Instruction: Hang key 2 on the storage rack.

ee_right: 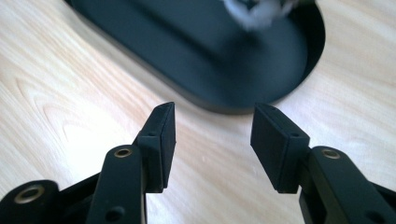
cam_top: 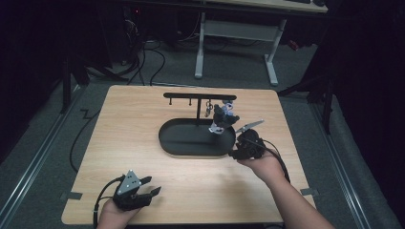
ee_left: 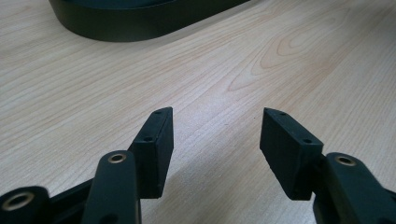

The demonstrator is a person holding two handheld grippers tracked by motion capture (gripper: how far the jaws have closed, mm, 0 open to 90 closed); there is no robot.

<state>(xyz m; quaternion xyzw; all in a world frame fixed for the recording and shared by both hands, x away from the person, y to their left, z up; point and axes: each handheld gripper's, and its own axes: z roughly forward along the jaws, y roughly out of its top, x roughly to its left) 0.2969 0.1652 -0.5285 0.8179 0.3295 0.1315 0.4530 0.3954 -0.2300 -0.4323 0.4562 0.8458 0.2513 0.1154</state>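
My right tool [cam_top: 239,143] sits at the tray's [cam_top: 174,143] four o'clock edge, jaws spread and empty, aimed across the rim toward the small figure [cam_top: 223,117] dangling from the rack [cam_top: 199,96] at the tray's one o'clock. I judge this the approach: next I must lift over the rim and close on the figure. The rack's post and a hanging keyring [cam_top: 208,109] stand close beside it and could snag. My left tool [cam_top: 143,191] rests at the desk's [cam_top: 133,119] seven o'clock corner, jaws spread, idle.
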